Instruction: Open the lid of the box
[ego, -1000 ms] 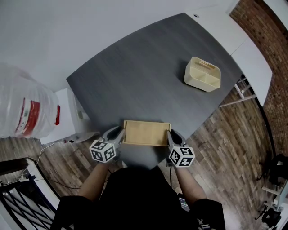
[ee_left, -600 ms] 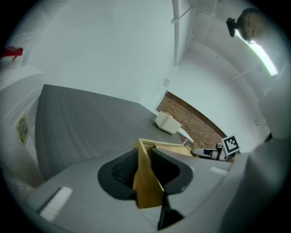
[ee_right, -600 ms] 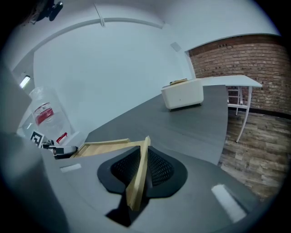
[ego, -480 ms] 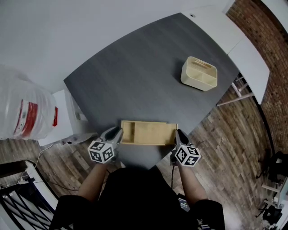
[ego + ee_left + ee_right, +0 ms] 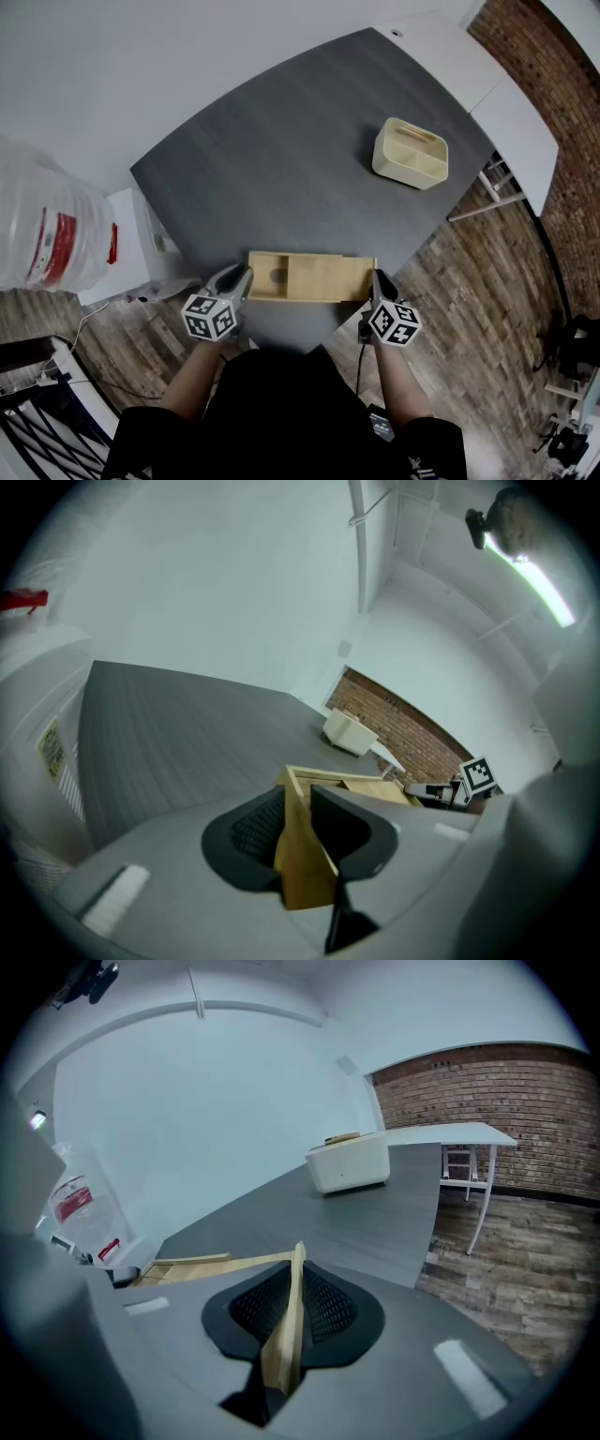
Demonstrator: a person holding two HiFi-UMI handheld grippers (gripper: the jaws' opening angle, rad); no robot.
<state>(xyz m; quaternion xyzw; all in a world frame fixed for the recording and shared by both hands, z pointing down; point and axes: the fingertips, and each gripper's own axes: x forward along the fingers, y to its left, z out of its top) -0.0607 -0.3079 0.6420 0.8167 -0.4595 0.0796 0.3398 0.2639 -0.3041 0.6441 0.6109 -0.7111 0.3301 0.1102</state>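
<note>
Dark grey tabletop [image 5: 281, 150] fills the middle of a white-walled room, with plank flooring [image 5: 469, 300] showing around its near corner. At far left, off the tabletop, a large clear water jug [image 5: 47, 225] with a red label sits on a white stand [image 5: 141, 244]. At the near edge of the tabletop, the left gripper [image 5: 234, 279] is clamped on the left end wall of a shallow wooden box [image 5: 265, 277], one pad inside and one pad outside the wall. The box lies lengthwise along that edge. Its lid [image 5: 328, 278] sits partway out to the right, leaving the left compartment uncovered, where a dark round spot shows; what it is cannot be told. The right gripper [image 5: 376, 281] has the lid's right end between its pads, the jaws closing narrowly on the thin board, which runs edge-on between them. Well apart from the box, toward the far right corner of the tabletop, stands a cream divided caddy [image 5: 411, 154] with a centre handle. Beyond the right edge are a white table [image 5: 511, 103] and a brick wall [image 5: 572, 187].
</note>
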